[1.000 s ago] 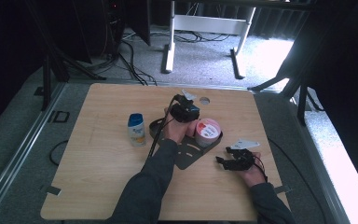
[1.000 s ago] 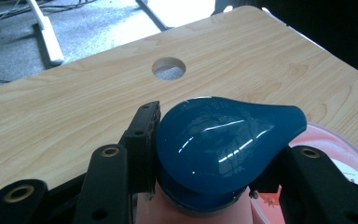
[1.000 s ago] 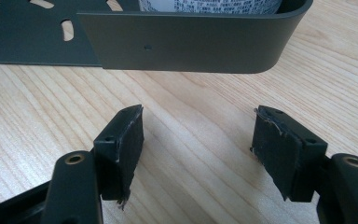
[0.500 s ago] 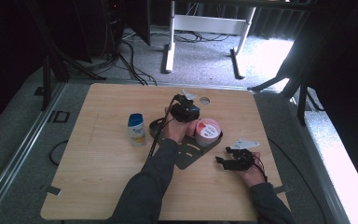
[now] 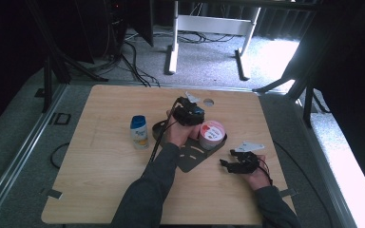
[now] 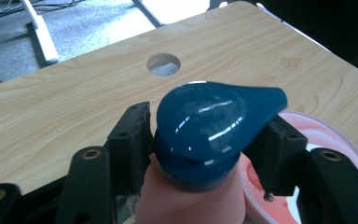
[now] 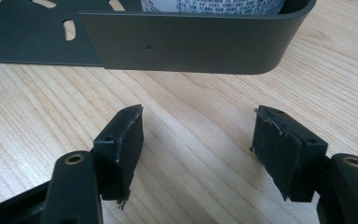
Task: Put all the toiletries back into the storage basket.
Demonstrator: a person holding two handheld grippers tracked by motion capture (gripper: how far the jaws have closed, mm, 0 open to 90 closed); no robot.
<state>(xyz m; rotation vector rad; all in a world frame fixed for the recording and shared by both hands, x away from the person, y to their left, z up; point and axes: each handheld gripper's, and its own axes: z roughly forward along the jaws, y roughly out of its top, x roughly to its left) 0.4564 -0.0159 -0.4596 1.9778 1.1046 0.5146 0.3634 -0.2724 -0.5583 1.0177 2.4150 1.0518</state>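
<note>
We have the left gripper [image 6: 205,154] around the blue-capped bottle [image 6: 205,135] beside the pink tub [image 5: 212,134] in the dark tray [image 7: 186,42] on the counter [image 5: 100,161], its jaws just widening and seemingly releasing it, so next we lift clear while the right gripper [image 7: 200,149] rests open.

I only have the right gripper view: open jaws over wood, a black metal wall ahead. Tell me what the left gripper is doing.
Observer: The left gripper has a pink bottle with a blue cap between its jaws, which have just been opening.
Operator: Say what sits behind that wall.
Observer: A pink-lidded tub stands in the black tray, right beside the pink bottle.
Operator: List anything else on the table.
Observer: A white bottle stands upright, alone, out beyond the left hand.
</note>
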